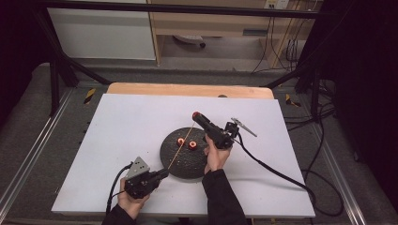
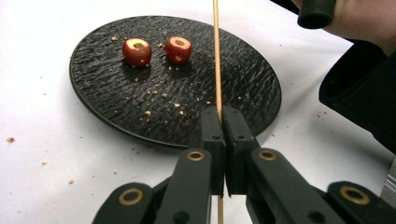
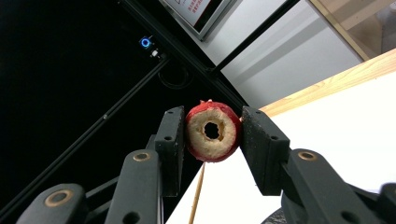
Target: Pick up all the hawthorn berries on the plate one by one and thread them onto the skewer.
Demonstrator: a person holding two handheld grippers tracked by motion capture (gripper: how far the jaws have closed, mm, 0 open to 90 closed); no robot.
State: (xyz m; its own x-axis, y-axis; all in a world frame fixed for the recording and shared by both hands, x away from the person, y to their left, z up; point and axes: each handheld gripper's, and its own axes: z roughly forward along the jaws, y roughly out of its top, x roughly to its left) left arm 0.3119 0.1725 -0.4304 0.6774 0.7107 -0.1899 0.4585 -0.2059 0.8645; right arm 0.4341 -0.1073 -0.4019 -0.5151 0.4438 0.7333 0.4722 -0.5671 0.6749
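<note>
The left gripper pinches the thin stick near its low end; the stick's long way slants up over the black plate toward the right gripper; that one squeezes a red fruit piece held above the table, hole facing the camera; two more pieces sit on the plate.

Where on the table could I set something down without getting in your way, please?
The white table is bare left of the plate and along its far edge. It is crowded around the plate: skewer, left gripper, right gripper.
</note>
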